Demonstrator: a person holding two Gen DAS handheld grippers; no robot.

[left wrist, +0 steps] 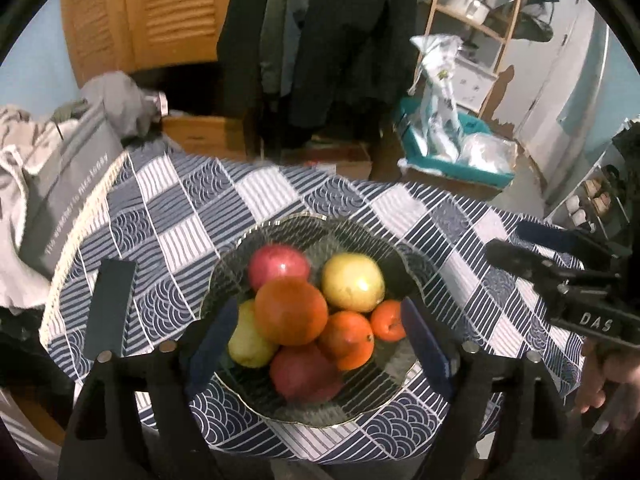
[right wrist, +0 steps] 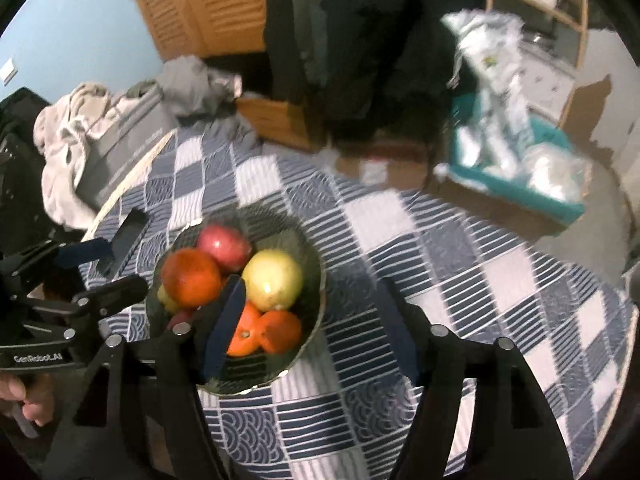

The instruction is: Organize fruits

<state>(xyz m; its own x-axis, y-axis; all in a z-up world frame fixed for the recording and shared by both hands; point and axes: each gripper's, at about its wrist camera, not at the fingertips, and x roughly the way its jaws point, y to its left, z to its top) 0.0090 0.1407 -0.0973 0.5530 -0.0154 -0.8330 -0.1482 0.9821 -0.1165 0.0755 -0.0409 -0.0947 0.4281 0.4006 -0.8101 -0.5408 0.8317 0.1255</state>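
Left wrist view. Left gripper (left wrist: 320, 344): nearest item, jaws spread wide and holding nothing, its blue fingers (left wrist: 210, 344) flanking the near half of the glass bowl (left wrist: 224, 276). Bowl: dark, gilt-rimmed, centred near the front of the table. Contents, heaped and touching: red apple (left wrist: 279, 266) far left, yellow pear (left wrist: 352, 282) far right, large orange (left wrist: 291, 311) on top, two smaller oranges (left wrist: 347, 339) to the right, a yellow-green fruit (left wrist: 248, 340) near left, a second red fruit (left wrist: 306, 376) nearest. Tablecloth (left wrist: 248, 196): blue and white check with wave pattern. Dark flat phone-like object (left wrist: 109, 307) lies left of the bowl. Right gripper (left wrist: 548, 252) enters at the right edge, cut off.

Right wrist view. Right gripper (right wrist: 310, 328): jaws apart, empty, left finger over the bowl's (right wrist: 316, 276) near right side, right finger over bare cloth. Room, blurred: louvred wooden doors (right wrist: 208, 4), hanging dark clothes, piled laundry (right wrist: 80, 136) far left, teal crate (right wrist: 560, 200) of white bags far right. Left gripper's (right wrist: 108, 268) body is cropped at the left edge.
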